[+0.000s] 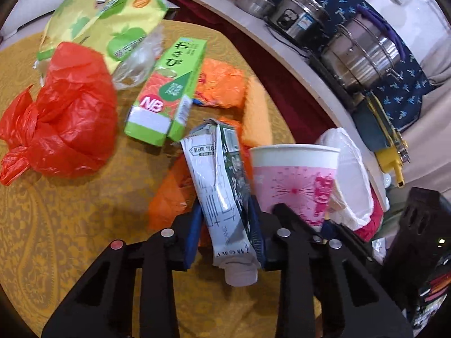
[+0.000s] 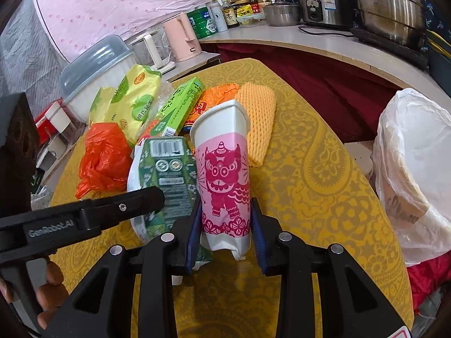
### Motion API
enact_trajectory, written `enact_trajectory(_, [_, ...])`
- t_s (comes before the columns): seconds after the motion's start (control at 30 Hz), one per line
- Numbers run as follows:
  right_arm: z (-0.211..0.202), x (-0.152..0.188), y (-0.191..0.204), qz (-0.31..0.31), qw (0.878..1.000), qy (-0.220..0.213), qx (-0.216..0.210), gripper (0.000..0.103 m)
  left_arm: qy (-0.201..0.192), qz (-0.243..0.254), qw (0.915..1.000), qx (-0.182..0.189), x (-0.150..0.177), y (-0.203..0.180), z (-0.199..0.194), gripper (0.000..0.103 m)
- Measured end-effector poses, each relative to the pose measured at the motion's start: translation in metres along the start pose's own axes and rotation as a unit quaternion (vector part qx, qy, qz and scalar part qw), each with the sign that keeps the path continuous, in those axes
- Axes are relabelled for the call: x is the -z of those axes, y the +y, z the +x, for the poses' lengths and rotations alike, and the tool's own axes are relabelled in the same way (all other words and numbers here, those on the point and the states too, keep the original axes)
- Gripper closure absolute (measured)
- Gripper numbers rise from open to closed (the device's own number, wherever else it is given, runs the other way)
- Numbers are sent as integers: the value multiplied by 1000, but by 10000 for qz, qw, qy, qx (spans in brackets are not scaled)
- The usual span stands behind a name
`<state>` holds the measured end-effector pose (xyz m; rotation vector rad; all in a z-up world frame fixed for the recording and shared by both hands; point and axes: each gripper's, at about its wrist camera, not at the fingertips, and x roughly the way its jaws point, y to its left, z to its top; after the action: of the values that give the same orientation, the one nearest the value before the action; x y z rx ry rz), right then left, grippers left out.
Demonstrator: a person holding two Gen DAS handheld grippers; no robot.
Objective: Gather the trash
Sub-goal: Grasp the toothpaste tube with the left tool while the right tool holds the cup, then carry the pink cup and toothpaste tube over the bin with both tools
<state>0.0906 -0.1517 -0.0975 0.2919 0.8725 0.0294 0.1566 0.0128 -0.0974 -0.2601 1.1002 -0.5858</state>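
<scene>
- The table carries the uncollected trash on its far left side: red plastic bag, green wasabi box, yellow wrappers.
- A white bin bag stands at the table's right edge, nearest the right gripper.
- Its jaws clamp a squashed pink paper cup, long axis pointing away.
- The left gripper, jaws narrowed, grips a flattened carton likewise, just left of the cup.
</scene>
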Motion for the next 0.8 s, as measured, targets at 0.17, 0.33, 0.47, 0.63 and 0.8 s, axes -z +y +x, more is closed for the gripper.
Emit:
enact_trajectory(0.17, [-5,4,0,-51,10000,-17,-25,72,-67,314,9995,49,1,-22,-4,74])
enact_trajectory(0.33, [-10,9,-6,7,10000,-38,33,72,59,464,9988,-141,2,-31,9,83])
enact_trajectory(0.47, [-20,9,-14,81,9998,-140,106,72,29,539,9984,-193,2,-36,5,85])
enact_trajectory(0.63, [-38,4,-27,176,9991,-343,201,72,-104,776,9963,-359,4,-51,-7,85])
enact_trajectory(0.8, [-60,-3,-40,287,9972,-599,352,72,-287,999,9933,-499,6,-72,-23,85])
